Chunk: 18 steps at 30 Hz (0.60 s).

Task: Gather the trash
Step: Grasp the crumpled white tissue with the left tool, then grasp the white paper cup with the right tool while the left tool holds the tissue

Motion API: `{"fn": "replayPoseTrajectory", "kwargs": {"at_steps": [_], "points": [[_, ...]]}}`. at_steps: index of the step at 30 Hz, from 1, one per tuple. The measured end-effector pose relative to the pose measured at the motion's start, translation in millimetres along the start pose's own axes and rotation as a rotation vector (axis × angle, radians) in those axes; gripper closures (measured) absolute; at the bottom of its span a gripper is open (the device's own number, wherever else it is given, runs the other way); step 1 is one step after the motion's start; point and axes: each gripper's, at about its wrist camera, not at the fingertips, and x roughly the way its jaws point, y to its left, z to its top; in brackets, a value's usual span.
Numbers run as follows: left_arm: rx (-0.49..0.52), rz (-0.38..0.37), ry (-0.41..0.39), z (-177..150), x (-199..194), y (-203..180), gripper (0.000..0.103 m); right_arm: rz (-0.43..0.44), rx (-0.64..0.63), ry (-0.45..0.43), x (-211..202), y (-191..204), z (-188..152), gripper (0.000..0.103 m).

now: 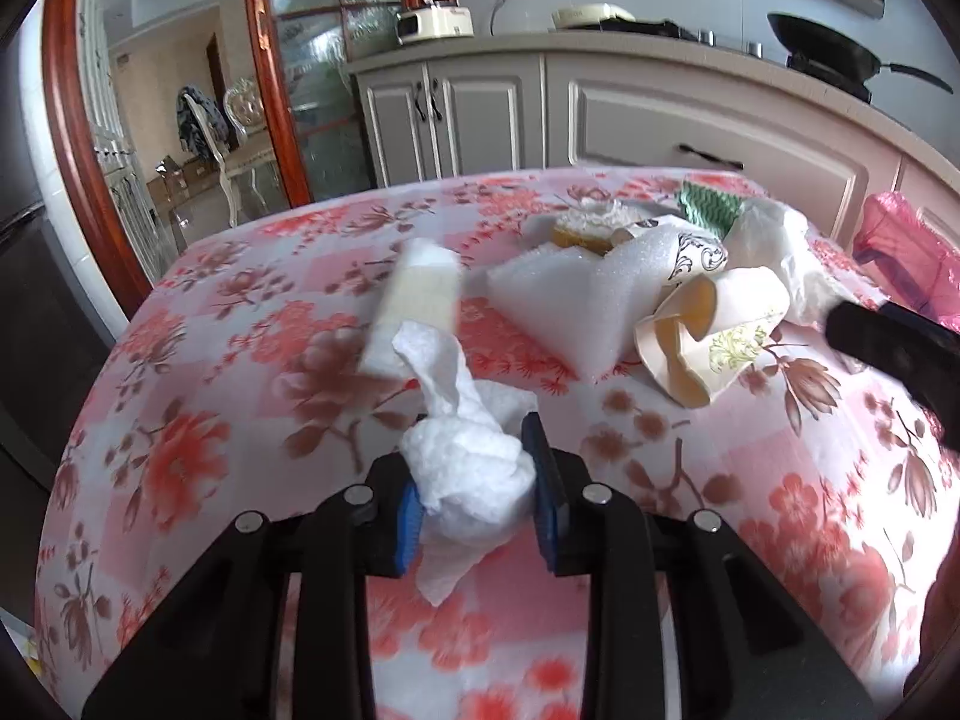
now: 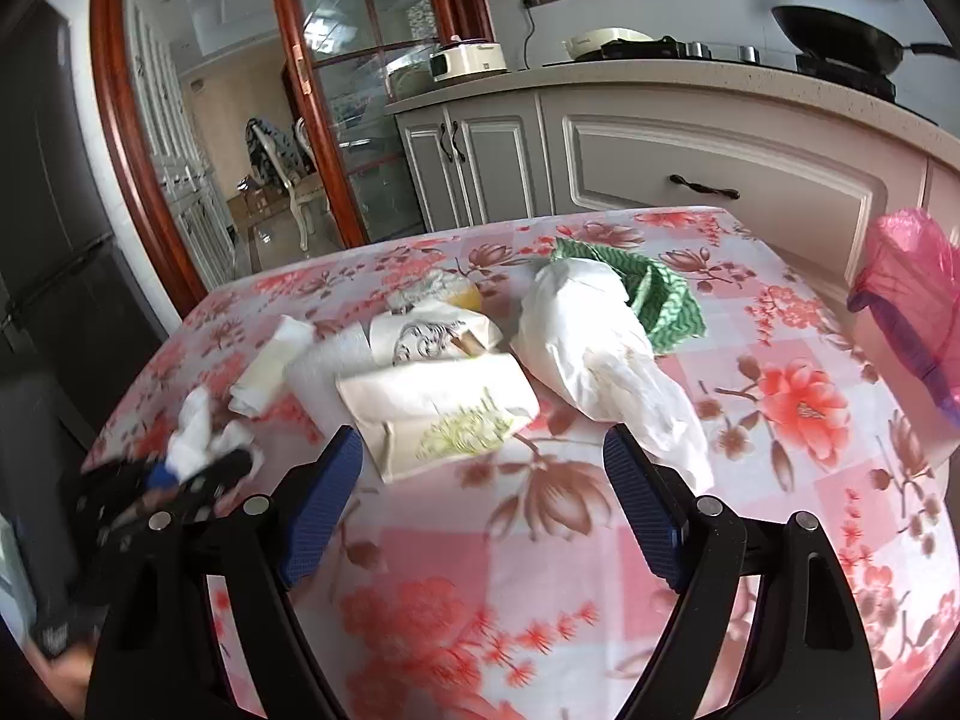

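Left wrist: left gripper pinching one tissue, bare table around; two crushed cups beyond. Right gripper spread wide, empty.

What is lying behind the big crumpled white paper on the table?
In the right wrist view, a green patterned cloth sits behind the crumpled white paper, spreading to its right. The paper covers the cloth's near edge, so anything tucked beneath cannot be seen.

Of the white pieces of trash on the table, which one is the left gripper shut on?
The crumpled tissue, squeezed between the left gripper pads. The foam sheet and white bag lie untouched farther back.
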Motion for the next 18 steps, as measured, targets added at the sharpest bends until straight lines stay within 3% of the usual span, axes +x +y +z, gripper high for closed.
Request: {"fn": "replayPoseTrajectory", "kwargs": {"at_steps": [9,18], "points": [[-0.031,0.041,-0.132,-18,-45,17,0.074,-0.044,0.076,-0.017,31,18,30,0.025],[-0.037,0.036,-0.168,-22,-57,24,0.074,-0.135,0.026,0.053,51,33,22,0.025]]}}
